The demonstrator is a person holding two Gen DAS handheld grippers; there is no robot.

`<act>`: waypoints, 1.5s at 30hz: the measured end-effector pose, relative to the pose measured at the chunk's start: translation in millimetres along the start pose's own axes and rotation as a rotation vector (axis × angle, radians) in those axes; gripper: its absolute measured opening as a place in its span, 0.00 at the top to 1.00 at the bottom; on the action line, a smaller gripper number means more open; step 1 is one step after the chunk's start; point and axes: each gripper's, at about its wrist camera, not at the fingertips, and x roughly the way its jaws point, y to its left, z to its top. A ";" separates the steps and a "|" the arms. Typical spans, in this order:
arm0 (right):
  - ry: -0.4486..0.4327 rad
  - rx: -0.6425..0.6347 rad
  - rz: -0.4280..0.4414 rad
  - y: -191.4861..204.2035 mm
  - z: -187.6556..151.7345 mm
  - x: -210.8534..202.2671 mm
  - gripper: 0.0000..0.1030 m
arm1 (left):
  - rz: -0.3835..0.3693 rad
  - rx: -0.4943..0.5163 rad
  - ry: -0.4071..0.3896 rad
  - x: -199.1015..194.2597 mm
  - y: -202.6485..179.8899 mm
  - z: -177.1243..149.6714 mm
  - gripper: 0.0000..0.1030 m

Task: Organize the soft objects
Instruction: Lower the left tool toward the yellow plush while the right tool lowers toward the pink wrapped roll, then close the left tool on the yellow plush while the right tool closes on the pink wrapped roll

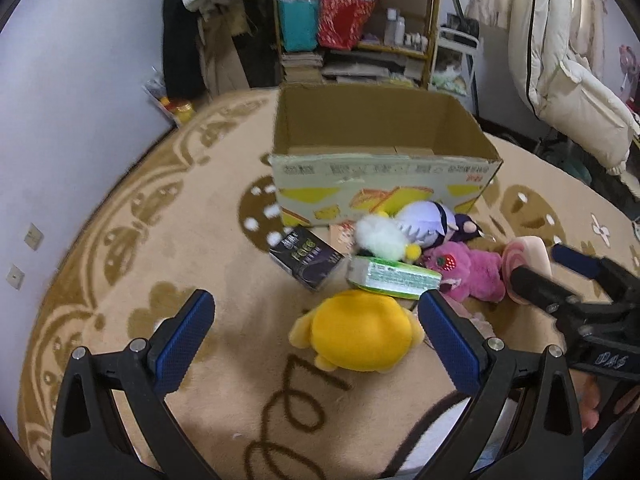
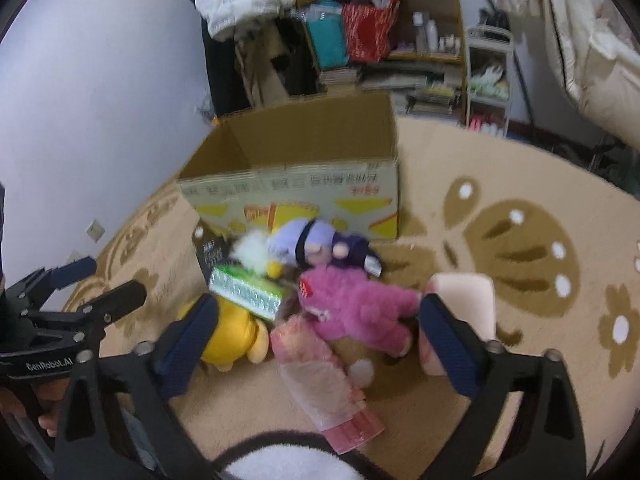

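A pile of soft toys lies on the beige rug in front of an open cardboard box (image 1: 380, 184) (image 2: 296, 192). It holds a yellow plush (image 1: 360, 332) (image 2: 236, 332), a pink plush (image 1: 468, 272) (image 2: 356, 304), a purple doll (image 1: 428, 220) (image 2: 320, 240), a white fluffy toy (image 1: 380, 238) (image 2: 252, 254) and a pink slipper (image 2: 320, 376). My left gripper (image 1: 316, 316) is open just left of the yellow plush. My right gripper (image 2: 316, 320) is open above the pink plush and slipper; it also shows in the left wrist view (image 1: 548, 264).
A green tissue pack (image 1: 394, 276) (image 2: 250, 292) and a black box (image 1: 306, 258) lie in the pile. A pink cushion (image 1: 526, 254) (image 2: 464, 296) lies at the right. Shelves (image 1: 356, 28) and hanging coats (image 1: 560, 60) stand behind the box.
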 end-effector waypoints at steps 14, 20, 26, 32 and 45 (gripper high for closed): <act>0.216 -0.032 -0.022 7.8 -12.1 57.0 0.17 | -0.083 -0.001 0.211 67.4 -2.5 8.8 0.02; 0.277 -0.041 -0.022 9.6 -14.4 70.4 0.17 | -0.093 0.003 0.273 87.8 -4.6 6.2 0.02; 0.334 -0.080 -0.025 19.1 -18.8 83.9 0.17 | -0.095 -0.043 0.338 107.1 1.2 3.1 0.02; 0.374 -0.070 -0.008 19.3 -19.4 99.8 0.17 | -0.105 -0.002 0.390 117.3 -8.4 -2.0 0.02; 0.440 -0.113 -0.072 31.7 -22.7 126.6 0.21 | -0.142 -0.029 0.420 123.9 -5.8 -1.7 0.02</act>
